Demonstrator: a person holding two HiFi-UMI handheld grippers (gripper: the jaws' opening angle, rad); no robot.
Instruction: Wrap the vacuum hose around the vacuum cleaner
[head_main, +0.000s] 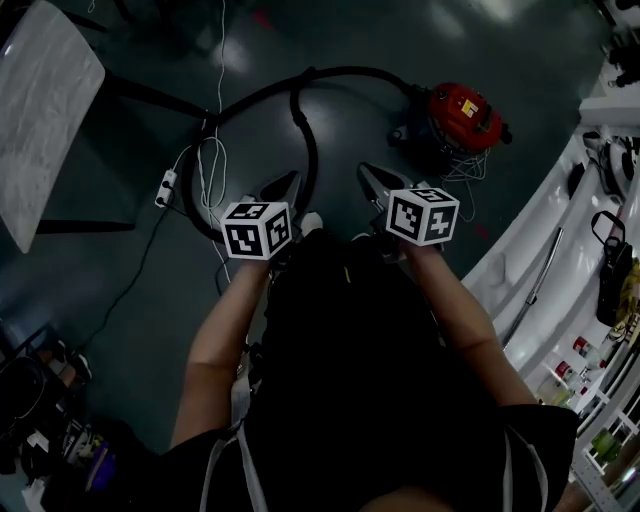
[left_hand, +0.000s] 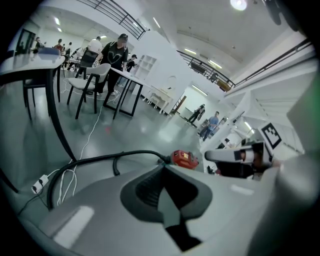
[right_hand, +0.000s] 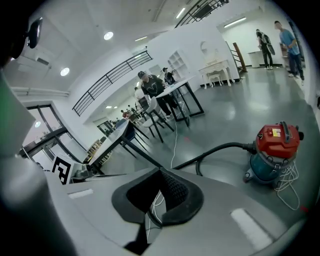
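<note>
a: where's the vacuum cleaner (head_main: 460, 118)?
b: it stands on the glossy grey floor (head_main: 380, 40), ahead and to the right. its black hose (head_main: 300, 100) loops away left across the floor, not wrapped round it.
a: and the grippers?
b: the left gripper (head_main: 292, 178) and right gripper (head_main: 365, 170) both have their jaws pressed together with nothing in them, apart from the hose.
a: the room?
b: a big white hall with a pale table (head_main: 45, 110) at left and a power strip (head_main: 166, 187) near the hose. the white shelving (head_main: 520, 255) at right holds items too small to tell.

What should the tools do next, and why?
Probably open the left tool and lower it onto the hose just ahead. It and the right tool are shut and empty, and the hose trails loose, not yet wrapped round the vacuum.
</note>
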